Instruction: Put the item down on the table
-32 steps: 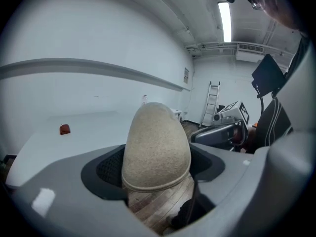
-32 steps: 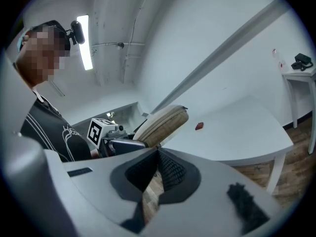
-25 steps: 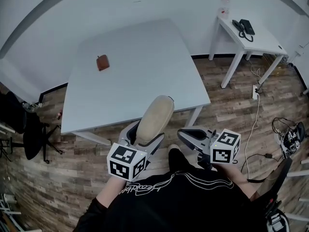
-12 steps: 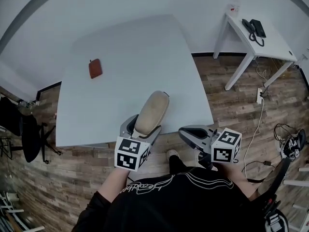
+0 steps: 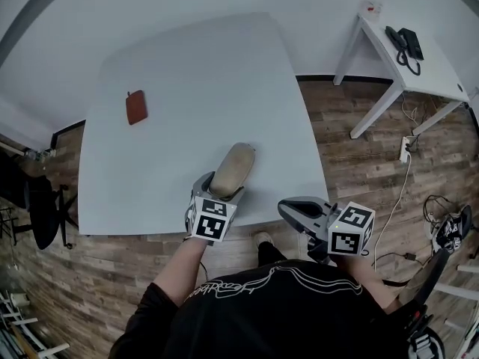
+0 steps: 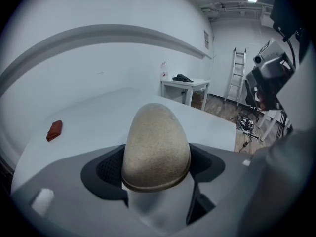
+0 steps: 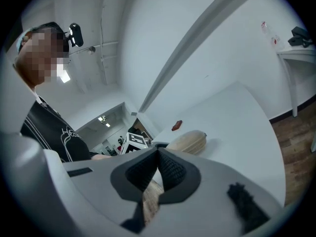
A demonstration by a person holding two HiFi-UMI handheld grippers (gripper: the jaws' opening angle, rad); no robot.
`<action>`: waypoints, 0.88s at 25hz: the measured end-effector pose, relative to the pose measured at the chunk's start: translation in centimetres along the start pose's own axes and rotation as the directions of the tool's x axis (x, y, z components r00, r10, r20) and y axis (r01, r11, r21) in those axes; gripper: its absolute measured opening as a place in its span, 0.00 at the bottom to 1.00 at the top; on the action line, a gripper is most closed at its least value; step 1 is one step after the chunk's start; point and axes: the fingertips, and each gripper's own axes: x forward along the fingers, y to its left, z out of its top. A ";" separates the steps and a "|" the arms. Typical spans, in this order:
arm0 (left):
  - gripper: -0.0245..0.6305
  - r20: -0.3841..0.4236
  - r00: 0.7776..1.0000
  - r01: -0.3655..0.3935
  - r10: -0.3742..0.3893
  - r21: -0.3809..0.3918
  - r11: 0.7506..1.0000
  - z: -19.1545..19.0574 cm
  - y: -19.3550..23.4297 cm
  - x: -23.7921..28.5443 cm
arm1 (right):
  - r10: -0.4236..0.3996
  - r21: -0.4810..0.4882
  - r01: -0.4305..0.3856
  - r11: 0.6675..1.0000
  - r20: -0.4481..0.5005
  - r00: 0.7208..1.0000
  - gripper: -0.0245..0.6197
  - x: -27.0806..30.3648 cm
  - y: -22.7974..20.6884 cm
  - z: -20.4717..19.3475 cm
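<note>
**Asker:** So, where has the item (image 5: 233, 167) got to?

**Me:** It's in my left tongs (image 5: 222, 190), over the table (image 5: 194, 73) just inside the near edge, a little right of the middle. It's a beige oval thing, felt-like, with its long end pointing toward the far edge.

**Asker:** Held how?

**Me:** The left tongs pinch it across its width, with the jaws stood wide because it's broad. The pads grip near its back end, so most of it sticks out in front. I'd guess that lets the front meet the table first.

**Asker:** Is it down yet?

**Me:** The right gripper view shows it very low with a shadow beside it, but I can't tell if it touches.

**Asker:** Your other hand?

**Me:** My right tongs (image 5: 290, 209) are pressed together on nothing. They wait just off the near edge by the near right corner, out of the way.

**Asker:** What changed over the last second?

**Me:** Then the item hung mostly past the near edge, and now it's over the table. The right tongs have hardly moved. The small red-brown thing (image 5: 136, 107) by the left edge lies well apart.
</note>
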 end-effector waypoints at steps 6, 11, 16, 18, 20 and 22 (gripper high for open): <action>0.62 -0.083 0.997 0.001 -0.001 0.004 1.000 -2.3 0.6 2.5 | -0.011 0.042 0.011 0.999 0.013 1.000 0.05 0.0 -1.5 0.3; 0.62 -0.113 0.994 -0.005 0.009 0.039 0.999 -3.5 0.5 3.5 | -0.016 0.057 0.015 0.998 0.014 1.000 0.05 0.0 -1.9 0.1; 0.63 -0.100 0.995 -0.016 0.023 0.068 0.998 -3.8 0.5 4.0 | -0.026 0.061 0.025 0.998 0.011 1.000 0.05 -0.1 -1.9 -0.4; 0.65 -0.078 0.997 -0.022 0.028 0.076 0.997 -3.6 0.5 3.8 | -0.031 0.064 0.030 0.998 0.011 0.999 0.05 -0.1 -1.6 -0.8; 0.68 -0.054 0.998 -0.016 0.020 0.071 0.997 -3.6 0.3 3.3 | -0.033 0.063 0.032 0.998 0.014 0.999 0.05 -0.2 -1.2 -1.3; 0.70 -0.036 0.999 0.001 0.001 0.056 0.998 -3.5 -0.4 2.6 | -0.037 0.054 0.036 0.998 0.016 0.999 0.05 -0.5 -0.5 -1.7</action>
